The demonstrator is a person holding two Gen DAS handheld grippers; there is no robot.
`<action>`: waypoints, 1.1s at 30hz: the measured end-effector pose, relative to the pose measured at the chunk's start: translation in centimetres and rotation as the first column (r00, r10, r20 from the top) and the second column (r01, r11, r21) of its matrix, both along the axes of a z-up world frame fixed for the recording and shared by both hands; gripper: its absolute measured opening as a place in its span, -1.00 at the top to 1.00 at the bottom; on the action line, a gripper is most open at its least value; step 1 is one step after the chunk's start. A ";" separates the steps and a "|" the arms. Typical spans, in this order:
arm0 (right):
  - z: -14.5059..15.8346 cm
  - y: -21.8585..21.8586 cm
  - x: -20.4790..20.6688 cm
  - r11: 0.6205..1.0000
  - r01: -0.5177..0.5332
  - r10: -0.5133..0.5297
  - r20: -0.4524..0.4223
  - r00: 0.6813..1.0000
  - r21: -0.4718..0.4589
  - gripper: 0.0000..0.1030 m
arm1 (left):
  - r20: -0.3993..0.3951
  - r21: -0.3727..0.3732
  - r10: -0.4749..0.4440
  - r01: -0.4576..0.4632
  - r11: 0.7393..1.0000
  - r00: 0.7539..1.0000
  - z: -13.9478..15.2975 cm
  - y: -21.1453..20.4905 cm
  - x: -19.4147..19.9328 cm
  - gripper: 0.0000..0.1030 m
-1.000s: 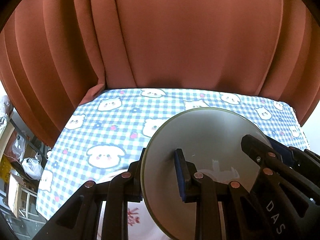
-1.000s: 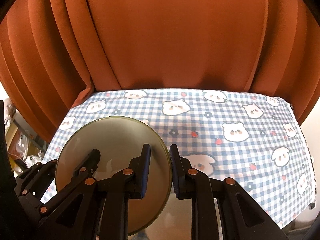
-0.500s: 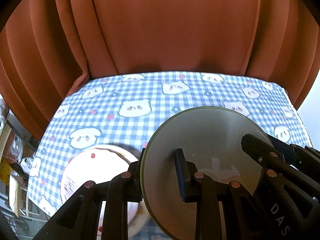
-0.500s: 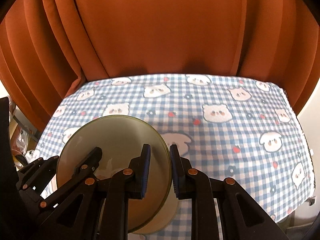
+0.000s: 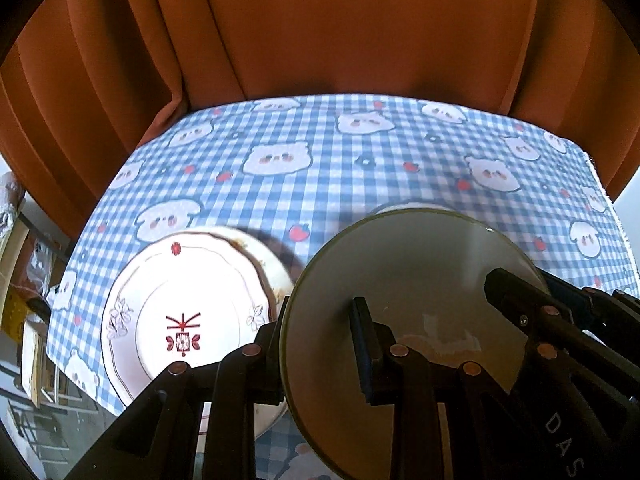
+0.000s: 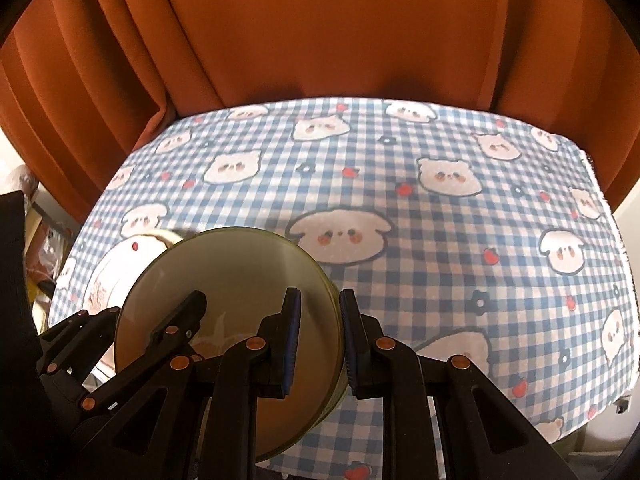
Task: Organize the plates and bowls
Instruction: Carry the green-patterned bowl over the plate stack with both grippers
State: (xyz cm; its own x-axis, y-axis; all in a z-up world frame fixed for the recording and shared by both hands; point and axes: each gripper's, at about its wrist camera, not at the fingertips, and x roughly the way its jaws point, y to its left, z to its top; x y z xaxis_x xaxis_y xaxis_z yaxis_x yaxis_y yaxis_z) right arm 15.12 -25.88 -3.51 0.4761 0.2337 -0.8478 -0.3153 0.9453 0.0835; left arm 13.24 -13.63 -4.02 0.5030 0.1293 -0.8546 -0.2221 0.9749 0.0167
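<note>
The green plate (image 5: 404, 292) hangs above the bench (image 6: 440, 216), gripped at opposite edges by both tools. The left tool (image 5: 320, 344) pinches the plate's left rim between its fingers (image 5: 364, 352), one pad on the pale upper face and the other under the edge. The right tool (image 6: 320, 336) clamps the plate's right rim the same way, its blue pads narrow on the edge. Left of the green plate, a white plate (image 5: 180, 312) with a red flower mark and a thin scalloped line lies flat on the blue checked cloth (image 5: 360, 184); the green plate's left edge overlaps it in the left view. An orange curtain (image 6: 320, 32) hangs behind the bench, beyond the green plate.
</note>
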 end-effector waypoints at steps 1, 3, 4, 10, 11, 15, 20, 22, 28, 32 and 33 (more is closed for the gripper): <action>-0.1 0.1 0.0 1.000 -0.003 0.003 -0.002 1.000 -0.002 0.55 | -0.003 0.000 0.003 -0.003 1.000 1.000 -0.2 0.1 0.0 0.52; -0.4 0.4 0.1 1.000 -0.010 0.010 -0.007 1.000 -0.007 0.55 | -0.006 -0.002 0.010 -0.010 1.000 1.000 -0.5 0.2 -0.1 0.52; -0.5 0.5 0.1 1.000 -0.013 0.013 -0.009 1.000 -0.009 0.55 | -0.007 -0.005 0.013 -0.013 1.000 1.000 -0.7 0.2 -0.1 0.52; -1.0 0.7 0.4 0.999 -0.016 0.016 0.000 1.000 -0.035 0.55 | -0.002 -0.019 0.013 -0.013 1.000 1.000 -1.2 0.1 0.1 0.51; -1.0 0.6 0.4 0.999 -0.015 0.015 0.005 1.000 -0.039 0.55 | -0.002 -0.021 0.010 -0.010 1.000 1.000 -1.2 0.1 0.2 0.51; -1.0 0.8 0.3 0.998 -0.013 0.015 0.026 1.000 -0.069 0.55 | -0.012 -0.043 0.004 -0.004 0.999 1.000 -1.7 -0.1 0.2 0.49; -1.2 0.8 -0.2 0.993 0.001 0.006 0.068 0.998 -0.115 0.55 | -0.027 -0.104 -0.005 0.002 0.995 1.000 -2.8 -0.1 0.1 0.47; -1.3 0.7 -0.2 0.993 0.008 0.001 0.077 0.997 -0.120 0.55 | -0.027 -0.111 -0.008 0.005 0.994 1.000 -2.9 -0.2 0.1 0.47; -1.8 0.3 -0.1 0.993 0.030 -0.022 0.070 0.997 -0.114 0.55 | -0.033 -0.085 -0.011 0.008 0.996 0.999 -3.2 -0.6 0.3 0.49; -1.9 0.2 -0.1 0.994 0.036 -0.029 0.071 0.997 -0.106 0.55 | -0.034 -0.085 -0.011 0.008 0.996 0.999 -3.2 -0.7 0.3 0.49; -1.9 0.2 -0.1 0.994 0.036 -0.029 0.071 0.997 -0.105 0.55 | -0.035 -0.084 -0.011 0.008 0.996 0.999 -3.2 -0.7 0.3 0.49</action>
